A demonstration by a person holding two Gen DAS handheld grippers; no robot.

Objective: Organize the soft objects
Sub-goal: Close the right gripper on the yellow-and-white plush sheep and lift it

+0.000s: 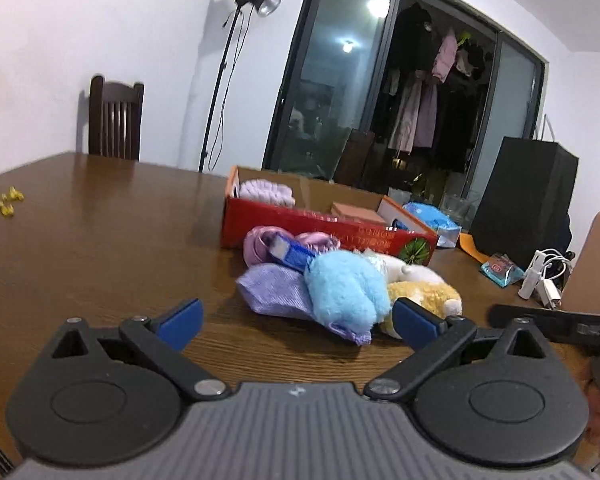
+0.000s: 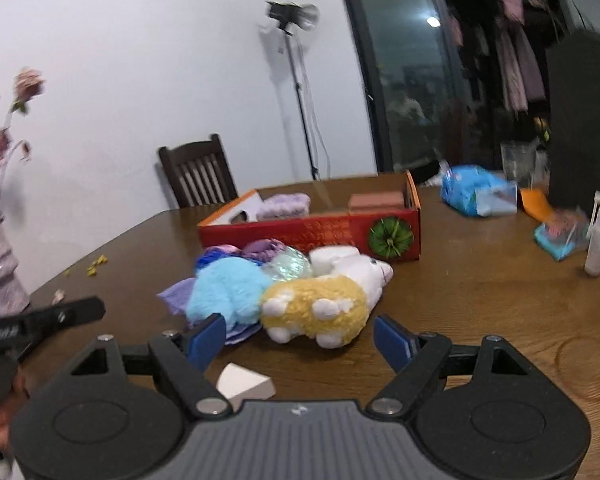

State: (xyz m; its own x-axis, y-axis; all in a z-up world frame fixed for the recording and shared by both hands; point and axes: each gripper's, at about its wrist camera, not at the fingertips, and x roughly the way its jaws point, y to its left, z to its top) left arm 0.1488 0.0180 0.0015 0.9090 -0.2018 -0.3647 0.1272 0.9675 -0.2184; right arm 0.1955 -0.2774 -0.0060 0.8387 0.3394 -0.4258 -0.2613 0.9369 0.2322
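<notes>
While both tools hover, we record:
Left gripper (image 1: 298, 322): spread wide — holding nothing.
Right gripper (image 2: 300, 342): spread wide — empty.
Fluffy light-blue plush toy (image 1: 346, 286): touching fuzzy yellow-and-white plush toy (image 2: 320, 308).
Red cardboard box (image 2: 312, 230): just behind pile.

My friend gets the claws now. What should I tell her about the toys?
Left claw: open, holds nothing, aimed at the toy pile.
Right claw: open, holds nothing, just short of the yellow plush.
On the table, in front of the red box: blue plush, yellow plush, white plush, purple cloth.
Done: a purple fluffy thing already lies in the box.
Left: the pile still waits outside the box.
</notes>
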